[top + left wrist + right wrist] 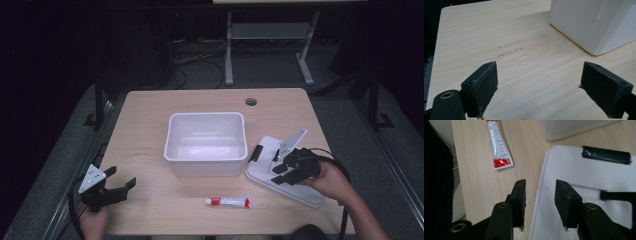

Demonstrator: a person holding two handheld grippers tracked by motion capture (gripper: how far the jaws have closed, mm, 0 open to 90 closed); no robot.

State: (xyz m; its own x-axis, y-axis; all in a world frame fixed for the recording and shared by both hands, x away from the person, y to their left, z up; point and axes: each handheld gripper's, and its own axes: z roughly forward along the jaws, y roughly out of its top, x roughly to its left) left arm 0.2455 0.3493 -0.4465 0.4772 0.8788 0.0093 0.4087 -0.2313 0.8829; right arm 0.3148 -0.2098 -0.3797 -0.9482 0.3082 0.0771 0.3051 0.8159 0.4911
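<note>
A white plastic bin [205, 167] stands open in the middle of the table. Its white lid [300, 192] lies flat to the right, with a black clip [606, 155] at one end. A small white and red tube [228, 201] lies in front of the bin. My right gripper [280, 175] hovers at the lid's near edge. In the right gripper view this gripper [541, 187] is open, one jaw over the wood and one over the lid [579, 172], with the tube [499, 145] ahead to the left. My left gripper [120, 180] rests open at the front left, holding nothing.
In the left gripper view the left gripper [539, 85] faces bare wood, with the bin's wall [594, 22] at the upper right. A round cable hole [251, 102] sits near the table's far edge. A desk frame [270, 35] stands behind the table.
</note>
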